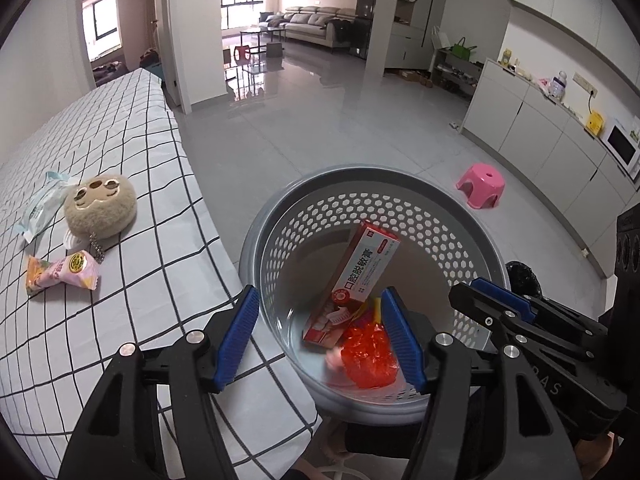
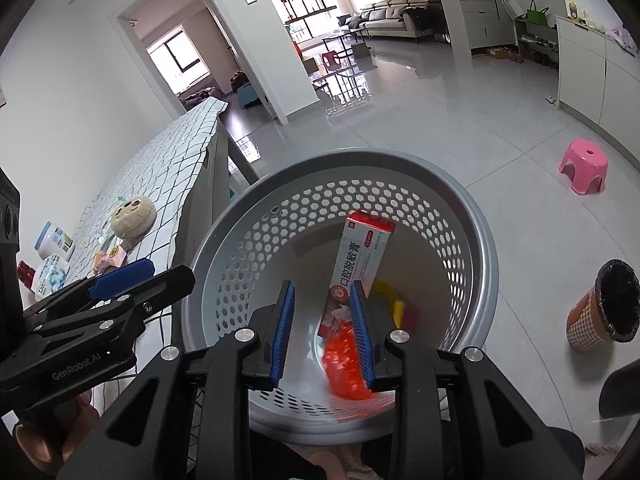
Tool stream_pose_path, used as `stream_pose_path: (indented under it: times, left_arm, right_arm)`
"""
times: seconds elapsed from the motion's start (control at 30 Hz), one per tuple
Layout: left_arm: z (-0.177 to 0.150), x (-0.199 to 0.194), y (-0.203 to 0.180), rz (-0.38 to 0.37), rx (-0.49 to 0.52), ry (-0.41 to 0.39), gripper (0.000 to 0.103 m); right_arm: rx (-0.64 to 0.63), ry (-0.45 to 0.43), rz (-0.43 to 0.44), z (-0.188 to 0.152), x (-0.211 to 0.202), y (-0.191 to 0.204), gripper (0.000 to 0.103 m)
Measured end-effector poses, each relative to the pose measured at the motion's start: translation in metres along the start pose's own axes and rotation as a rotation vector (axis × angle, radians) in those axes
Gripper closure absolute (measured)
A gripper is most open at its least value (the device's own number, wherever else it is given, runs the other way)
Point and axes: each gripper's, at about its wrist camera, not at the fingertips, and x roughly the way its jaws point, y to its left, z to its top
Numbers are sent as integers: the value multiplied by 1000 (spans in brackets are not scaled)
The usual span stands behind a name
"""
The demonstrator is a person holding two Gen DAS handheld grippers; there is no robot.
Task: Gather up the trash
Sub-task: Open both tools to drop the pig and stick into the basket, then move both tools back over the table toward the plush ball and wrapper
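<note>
Your left gripper hangs over the near rim of the grey perforated basket, jaws spread wide and holding nothing. Your right gripper hangs over the same basket, jaws parted to a moderate gap, nothing clamped between the pads.

Inside the basket, the red-and-white toothpaste box leans tilted against the far wall. A crumpled red wrapper lies at its near end on the basket floor, blurred in both views. In the left wrist view both appear between the blue pads, below them. In the right wrist view the wrapper shows in the gap, near the right pad. A yellow item lies to the right of the box; its type cannot be determined.

On the checked surface to your left, well apart from both grippers, lie a pink snack packet, a pale blue packet and a plush keychain.
</note>
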Motion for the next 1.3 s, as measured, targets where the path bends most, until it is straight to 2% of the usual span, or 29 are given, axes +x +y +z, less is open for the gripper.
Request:
stream_pose_path:
  times: [0.27,0.37,0.67,0.77,0.83,1.0,1.13,1.3]
  left_arm:
    - [-5,-10,9,30,-19,-18,40]
    - [-8,-15,13,41,-33,-23,36]
    - [-19,-29,39,85,-92,-40,34]
    - [-23,-35,48,106,-112,-47,29]
    - [-26,-40,54,130,-120,-60,27]
    - [-31,-51,72,173,-151,-78,27]
    - [-34,-59,94,214,-189,-95,27]
    - [-38,-66,123,259,-242,-99,27]
  right_arm:
    - [-10,-4,1,-3,-3,9,68]
    - [-19,2,-1,-5,-2,12,67]
    - [-50,-14,2,-9,-6,31,55]
    - [-73,-21,1,-10,-8,41,48]
    - [-89,-31,9,-9,-8,50,32]
    - [-145,-31,16,-4,-4,70,22]
    - [-184,-21,-9,4,3,85,20]
    - [-209,57,-11,18,24,103,19]
